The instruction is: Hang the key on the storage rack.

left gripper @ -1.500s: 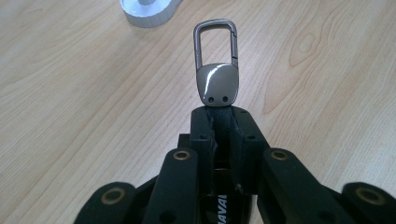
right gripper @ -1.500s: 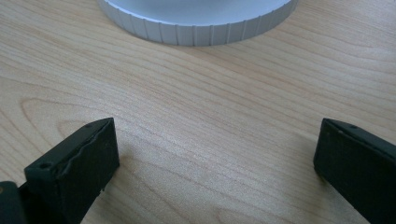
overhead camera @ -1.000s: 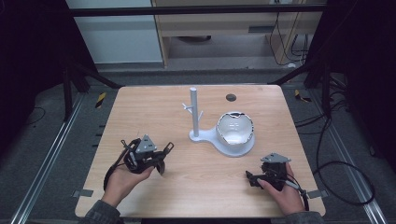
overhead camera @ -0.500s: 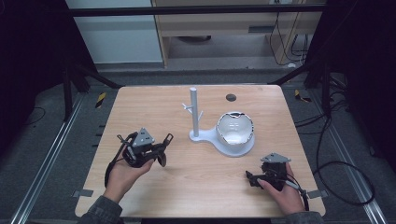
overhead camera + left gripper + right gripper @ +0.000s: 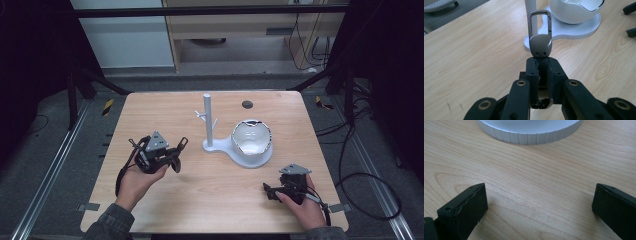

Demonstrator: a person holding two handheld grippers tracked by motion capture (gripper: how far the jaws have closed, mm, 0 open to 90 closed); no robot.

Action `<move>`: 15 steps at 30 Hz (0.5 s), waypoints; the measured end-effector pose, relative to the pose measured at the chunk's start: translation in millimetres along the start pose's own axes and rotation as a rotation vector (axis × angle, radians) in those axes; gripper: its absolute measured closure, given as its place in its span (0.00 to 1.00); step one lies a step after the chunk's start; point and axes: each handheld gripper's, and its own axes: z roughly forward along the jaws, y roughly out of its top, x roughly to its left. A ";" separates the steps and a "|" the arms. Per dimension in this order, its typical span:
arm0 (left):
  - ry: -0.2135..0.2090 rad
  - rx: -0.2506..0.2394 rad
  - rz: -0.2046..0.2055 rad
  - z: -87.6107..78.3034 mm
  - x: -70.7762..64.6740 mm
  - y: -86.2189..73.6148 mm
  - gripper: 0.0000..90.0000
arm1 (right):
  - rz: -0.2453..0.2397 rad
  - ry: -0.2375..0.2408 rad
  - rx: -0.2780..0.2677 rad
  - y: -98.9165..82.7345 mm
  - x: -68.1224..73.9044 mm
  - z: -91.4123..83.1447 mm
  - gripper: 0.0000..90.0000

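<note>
Your left gripper (image 5: 541, 65) is clamped on the carabiner clip (image 5: 540, 35), loop outward, and has edged right toward the white stand (image 5: 239, 145), so hanging on its post (image 5: 208, 119) looks next. Your right gripper (image 5: 539, 202) rests spread wide and empty, near right.

The lower part of the metal clip (image 5: 540, 37) is hidden between the jaws of the left gripper (image 5: 543, 72), and the white stand's post (image 5: 530, 5) is cut off by the top edge
</note>
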 end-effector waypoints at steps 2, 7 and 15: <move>0.000 0.001 -0.003 1.4 1.1 2.9 0.89 | 0.000 0.000 0.000 0.0 0.0 0.0 0.00; 0.007 0.000 0.000 5.4 2.2 10.6 0.89 | 0.000 0.000 0.000 0.0 0.0 0.0 0.00; 0.022 0.011 0.018 12.1 -1.4 18.4 0.89 | 0.000 0.000 0.000 0.0 0.0 0.0 0.00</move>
